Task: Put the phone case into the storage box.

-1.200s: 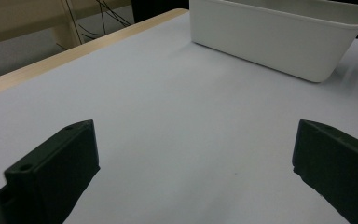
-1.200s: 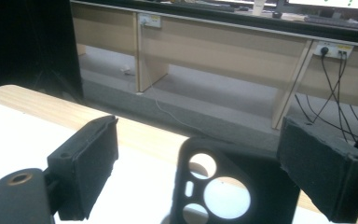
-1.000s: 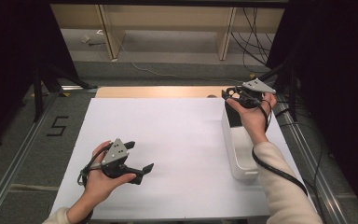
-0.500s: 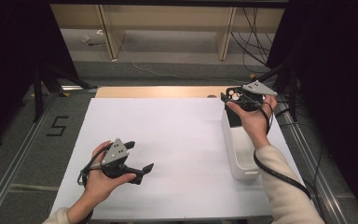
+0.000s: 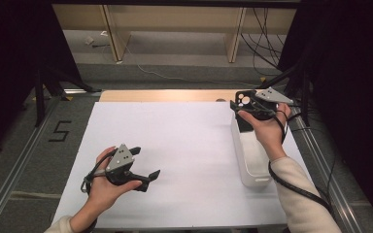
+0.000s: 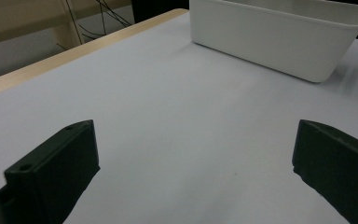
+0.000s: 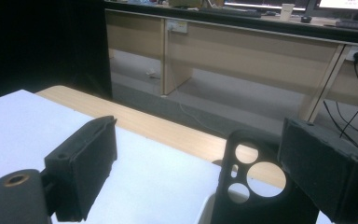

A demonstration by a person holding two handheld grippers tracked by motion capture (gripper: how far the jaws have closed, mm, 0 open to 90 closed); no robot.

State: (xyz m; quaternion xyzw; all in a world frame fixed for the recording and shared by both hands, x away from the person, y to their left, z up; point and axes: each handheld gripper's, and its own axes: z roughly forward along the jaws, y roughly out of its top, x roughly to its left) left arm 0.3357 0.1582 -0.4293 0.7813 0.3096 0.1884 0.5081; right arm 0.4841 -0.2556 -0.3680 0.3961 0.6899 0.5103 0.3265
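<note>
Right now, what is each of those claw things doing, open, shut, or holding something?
Left gripper: open, holding nothing, above the white table.
Right gripper: jaws apart, a black phone case against one jaw; grip cannot be told.

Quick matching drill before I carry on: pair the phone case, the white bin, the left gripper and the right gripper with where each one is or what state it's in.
1. phone case
2. white bin
3. left gripper
4. right gripper

a. open, near the table's front edge
b. black, round camera holes
c. above the bin's far end
d. standing at the table's right side

Pairs: 1-b, 2-d, 3-a, 4-c
</note>
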